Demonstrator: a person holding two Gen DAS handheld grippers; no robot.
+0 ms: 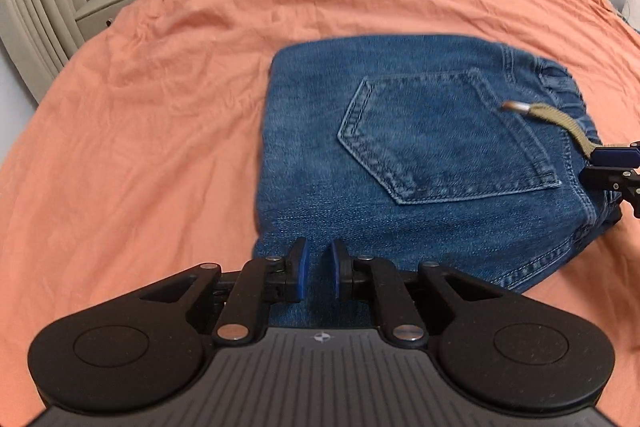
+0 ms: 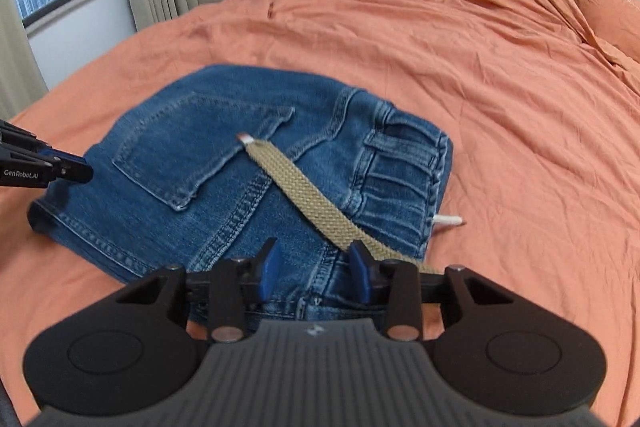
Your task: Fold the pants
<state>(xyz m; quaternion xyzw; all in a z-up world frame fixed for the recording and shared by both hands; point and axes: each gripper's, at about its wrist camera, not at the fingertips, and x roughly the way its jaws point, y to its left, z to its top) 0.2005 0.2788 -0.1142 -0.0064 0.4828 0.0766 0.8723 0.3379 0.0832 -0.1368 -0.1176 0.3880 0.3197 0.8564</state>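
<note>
Jeans (image 1: 420, 163) lie folded into a compact blue bundle on the orange bed sheet (image 1: 160, 107), back pocket (image 1: 444, 135) facing up, sitting toward 3 o'clock of centre in the left wrist view. Left tongs (image 1: 318, 275) hover at the bundle's near edge around 6 o'clock, blue pads standing a narrow gap apart with nothing pinched between them. Right tongs (image 2: 314, 271) sit over the waistband end, pads a moderate gap apart, empty too; the khaki drawstring (image 2: 304, 187) passes just beside the right-hand pad and trails diagonally across the pocket toward 11 o'clock, its metal tip (image 2: 243, 137) resting on the denim. A white cord end (image 2: 448, 221) pokes out from the waistband at 3 o'clock. Folding looks essentially finished, so this reads as the release-and-tidy step. To do it well: lift both tongs clear straight up without snagging the drawstring, or the top layer could drag open; then tuck the loose strap in and press the edges flat.
</note>
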